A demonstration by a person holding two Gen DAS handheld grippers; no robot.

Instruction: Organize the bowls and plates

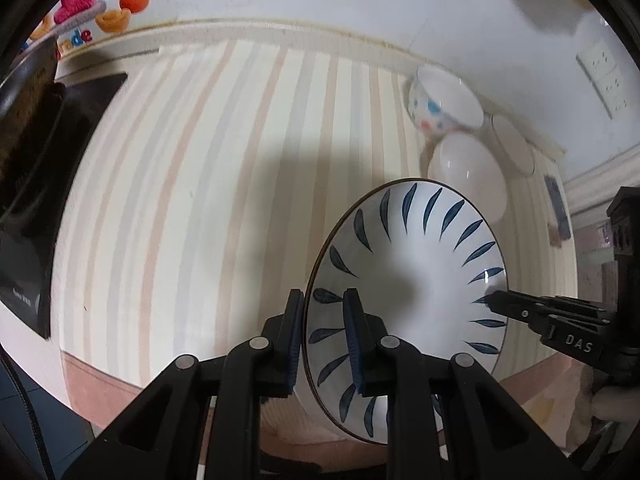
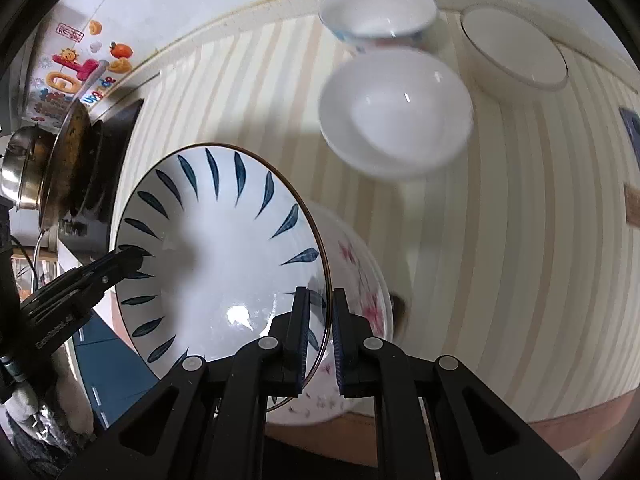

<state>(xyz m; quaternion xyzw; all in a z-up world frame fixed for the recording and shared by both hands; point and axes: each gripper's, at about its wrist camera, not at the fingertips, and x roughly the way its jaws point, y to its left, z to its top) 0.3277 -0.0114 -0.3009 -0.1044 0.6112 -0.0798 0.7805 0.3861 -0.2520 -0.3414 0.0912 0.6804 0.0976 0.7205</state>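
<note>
A blue-leaf patterned plate (image 1: 416, 276) is held up off the striped table by both grippers. My left gripper (image 1: 324, 316) is shut on its left rim. My right gripper (image 2: 322, 316) is shut on its right rim, and it also shows in the left wrist view (image 1: 500, 300). The plate (image 2: 216, 248) hangs tilted above a pink-flower plate (image 2: 360, 280) lying on the table. A plain white bowl (image 2: 396, 112) sits behind, with a spotted bowl (image 2: 380, 16) and a white dish (image 2: 516, 48) further back.
A black stove (image 1: 44, 184) with a pan (image 2: 68, 160) and steel pot (image 2: 20, 160) stands at the left. The striped tablecloth (image 1: 224, 184) covers the table. A wall socket (image 1: 604, 76) is at the back right.
</note>
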